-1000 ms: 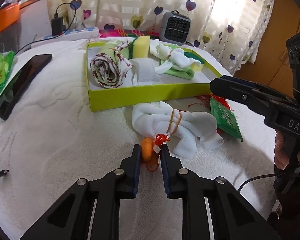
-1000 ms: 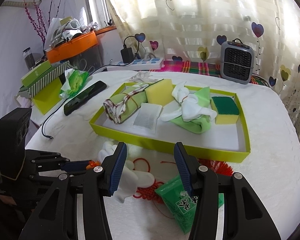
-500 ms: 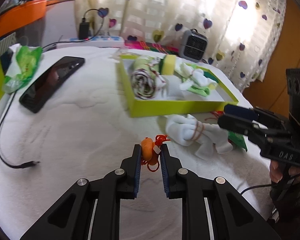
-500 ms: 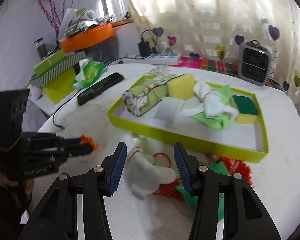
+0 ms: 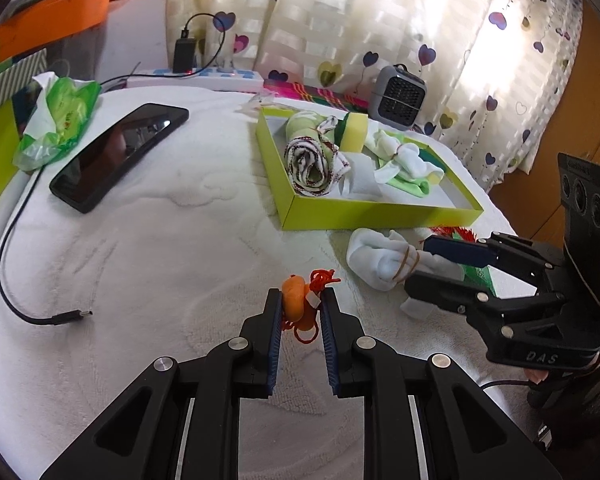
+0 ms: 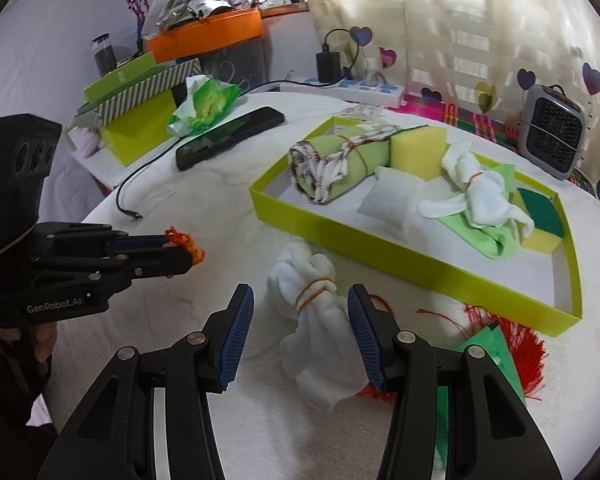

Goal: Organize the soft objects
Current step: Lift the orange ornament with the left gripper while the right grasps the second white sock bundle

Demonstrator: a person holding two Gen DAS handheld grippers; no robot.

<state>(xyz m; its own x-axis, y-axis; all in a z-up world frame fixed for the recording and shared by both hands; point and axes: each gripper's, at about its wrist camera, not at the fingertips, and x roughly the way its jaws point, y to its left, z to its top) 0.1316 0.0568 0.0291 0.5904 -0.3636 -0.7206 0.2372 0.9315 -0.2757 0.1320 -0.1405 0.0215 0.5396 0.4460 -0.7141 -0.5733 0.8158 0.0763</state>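
Observation:
My left gripper (image 5: 300,300) is shut on a small orange soft toy (image 5: 296,300) with red string, held just above the white bedspread; in the right wrist view the left gripper (image 6: 188,248) stands at the left. A white cloth bundle (image 6: 308,292) tied with a rubber band lies in front of the lime-green tray (image 6: 380,248). My right gripper (image 6: 300,294) is open and straddles this bundle, with its pads apart from the cloth. The tray holds a rolled green cloth (image 6: 332,160), a yellow sponge (image 6: 418,152) and a tied white cloth (image 6: 480,188).
A green packet with red tassels (image 6: 496,352) lies by the right fingers. A black phone (image 5: 116,156), a loose cable (image 5: 20,300) and a green tissue pack (image 5: 56,124) sit at the left. A small grey heater (image 5: 398,98) and a power strip (image 5: 204,76) stand behind the tray.
The left gripper has carried the orange toy leftward, away from the white bundle. The right gripper has come down and forward, so its open jaws now flank the bundle.

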